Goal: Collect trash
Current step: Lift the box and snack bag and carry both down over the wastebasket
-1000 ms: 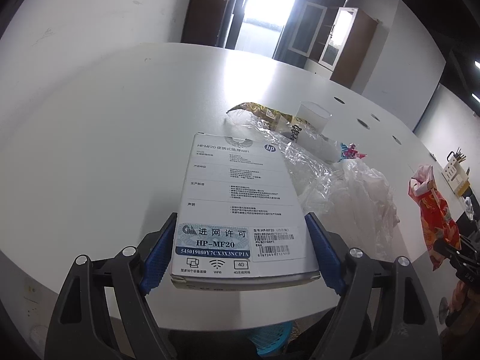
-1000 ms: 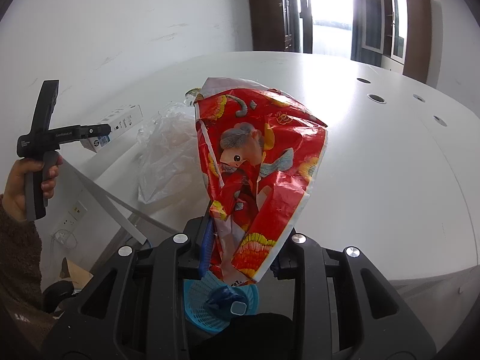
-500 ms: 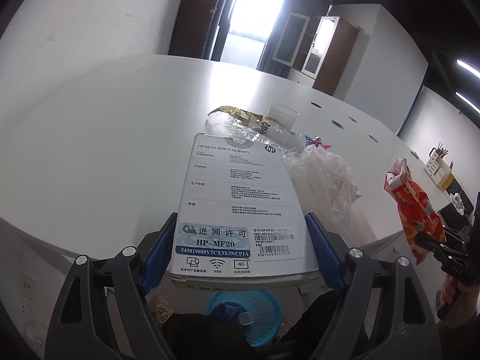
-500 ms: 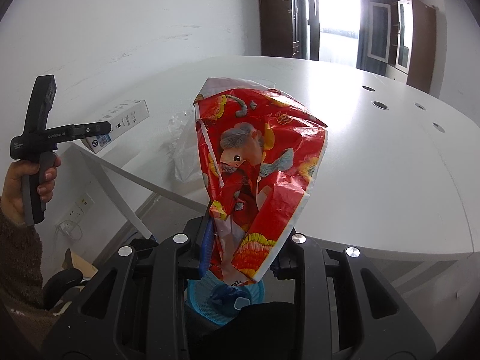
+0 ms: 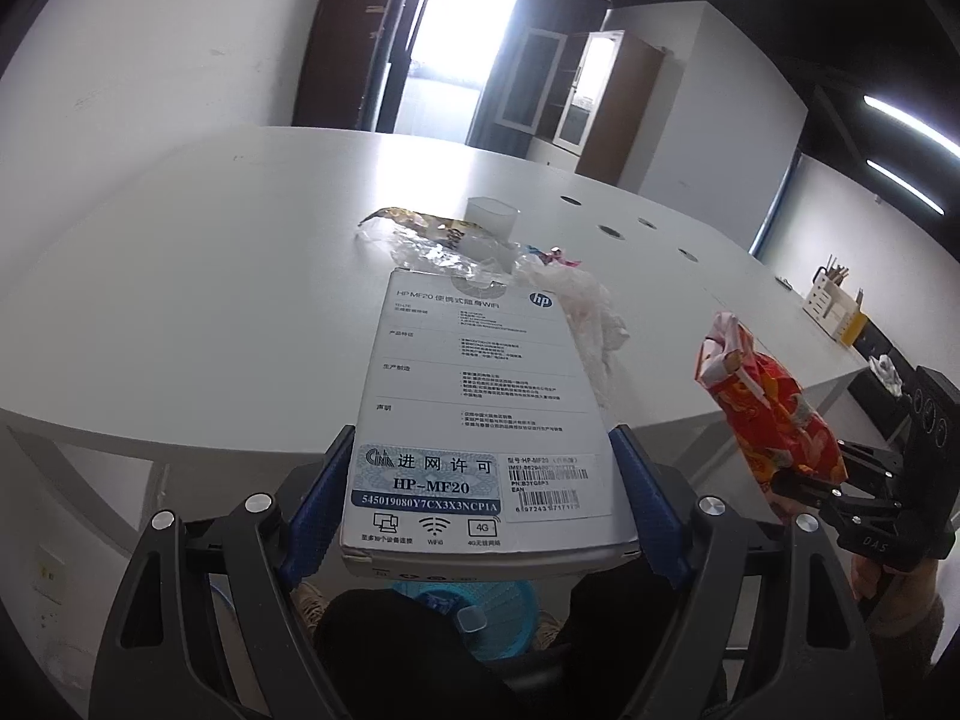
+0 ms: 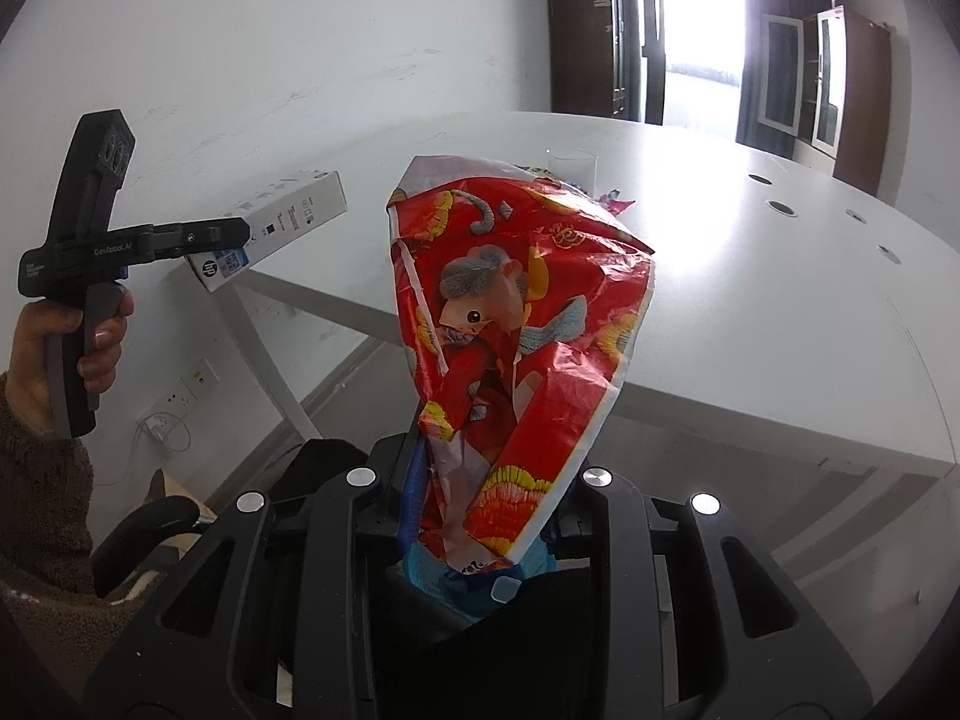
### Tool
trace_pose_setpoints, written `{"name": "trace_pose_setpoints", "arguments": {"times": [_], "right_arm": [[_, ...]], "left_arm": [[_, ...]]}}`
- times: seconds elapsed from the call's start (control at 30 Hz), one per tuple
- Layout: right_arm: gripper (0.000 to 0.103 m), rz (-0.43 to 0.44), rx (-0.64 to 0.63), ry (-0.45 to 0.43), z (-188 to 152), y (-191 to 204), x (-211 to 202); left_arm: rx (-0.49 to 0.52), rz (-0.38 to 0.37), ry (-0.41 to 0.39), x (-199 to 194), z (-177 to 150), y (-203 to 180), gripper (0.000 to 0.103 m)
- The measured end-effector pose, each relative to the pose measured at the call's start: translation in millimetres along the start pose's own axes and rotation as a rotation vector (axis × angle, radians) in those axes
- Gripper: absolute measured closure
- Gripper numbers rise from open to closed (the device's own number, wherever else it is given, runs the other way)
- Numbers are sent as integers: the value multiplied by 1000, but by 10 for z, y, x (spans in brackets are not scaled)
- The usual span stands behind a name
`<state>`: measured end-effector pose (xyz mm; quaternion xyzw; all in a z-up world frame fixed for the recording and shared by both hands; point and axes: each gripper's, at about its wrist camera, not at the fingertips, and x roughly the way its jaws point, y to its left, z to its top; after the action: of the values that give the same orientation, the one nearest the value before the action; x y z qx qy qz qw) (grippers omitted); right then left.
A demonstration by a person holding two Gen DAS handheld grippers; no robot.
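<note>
The left tool clamps a flat white printed cardboard box by its long sides. The right tool pinches a crumpled red foil snack bag. Below both sits a blue plastic mesh basket.

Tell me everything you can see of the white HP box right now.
The white HP box is a flat, rectangular carton, apparently cardboard, printed with Chinese text, an HP logo, a blue HP-MF20 label and a barcode. It looks closed and undamaged. The left tongs clamp its near end by both long sides, holding it in the air off the table edge, over a blue basket.
</note>
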<state>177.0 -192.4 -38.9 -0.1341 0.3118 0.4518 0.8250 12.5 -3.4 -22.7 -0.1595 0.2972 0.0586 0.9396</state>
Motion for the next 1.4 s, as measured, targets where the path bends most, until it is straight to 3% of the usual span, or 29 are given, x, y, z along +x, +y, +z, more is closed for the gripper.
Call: {"name": "trace_pose_setpoints", "arguments": {"times": [0.13,0.5,0.97,1.4], "right_arm": [[75,0,-20,36,-145,79,42],[75,33,-59,153,-514,255,312],[75,66,15,421,-1069,40,1352],[75,118,86,612,-1376,-213,2187]], "left_arm": [[10,-70,36,35,-123,-130,22],[97,-131,171,428,-562,-434,22],[68,-72,436,1468,-1132,-225,22],[80,-17,636,2387,-1390,-116,22]]}}
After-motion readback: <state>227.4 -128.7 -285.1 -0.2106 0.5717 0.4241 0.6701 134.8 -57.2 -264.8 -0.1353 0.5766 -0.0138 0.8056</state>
